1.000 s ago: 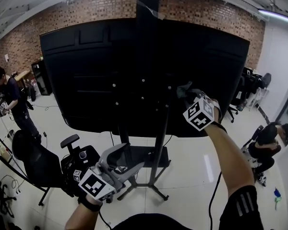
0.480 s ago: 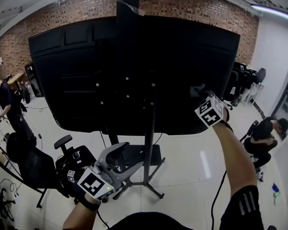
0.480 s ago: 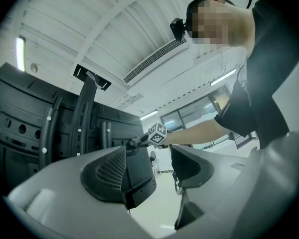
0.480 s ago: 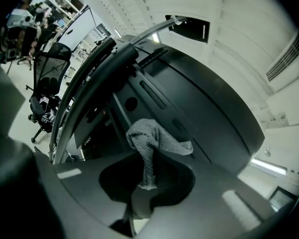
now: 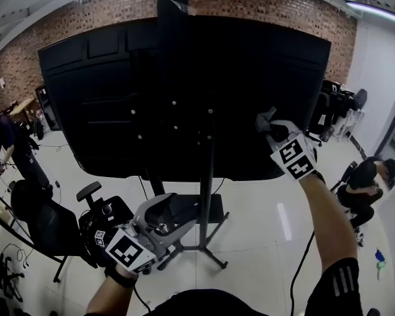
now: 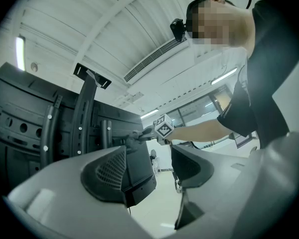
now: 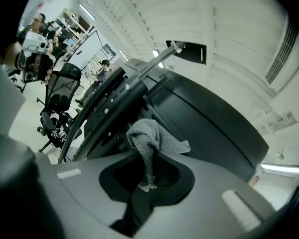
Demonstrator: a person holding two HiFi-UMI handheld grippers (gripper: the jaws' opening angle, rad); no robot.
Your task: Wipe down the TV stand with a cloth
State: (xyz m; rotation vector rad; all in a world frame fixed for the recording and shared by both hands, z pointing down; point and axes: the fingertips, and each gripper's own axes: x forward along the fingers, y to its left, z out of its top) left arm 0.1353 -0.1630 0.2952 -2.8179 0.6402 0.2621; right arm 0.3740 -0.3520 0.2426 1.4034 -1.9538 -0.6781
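Note:
The big black TV back panel (image 5: 118, 97) is mounted on the stand's upright pole (image 5: 206, 189), whose base shelf (image 5: 191, 209) sits on the floor. My right gripper (image 5: 268, 127) is raised to the panel's lower right, shut on a grey cloth (image 5: 263, 119) that presses against the black surface. In the right gripper view the cloth (image 7: 152, 138) bunches out of the shut right gripper (image 7: 148, 183) toward the panel (image 7: 204, 118). My left gripper (image 5: 168, 217) hangs low in front of the base, open and holding nothing. The left gripper (image 6: 162, 176) looks up at the pole (image 6: 82, 118).
A black office chair (image 5: 46, 226) with camera gear (image 5: 105, 219) stands at the lower left. One person (image 5: 10, 137) is by the left wall and another crouches at the right (image 5: 368, 183). A brick wall (image 5: 270, 12) rises behind the TV.
My right gripper carried the cloth to the right across the TV back, away from the pole, then a little back to the left. The left gripper stayed low and open.

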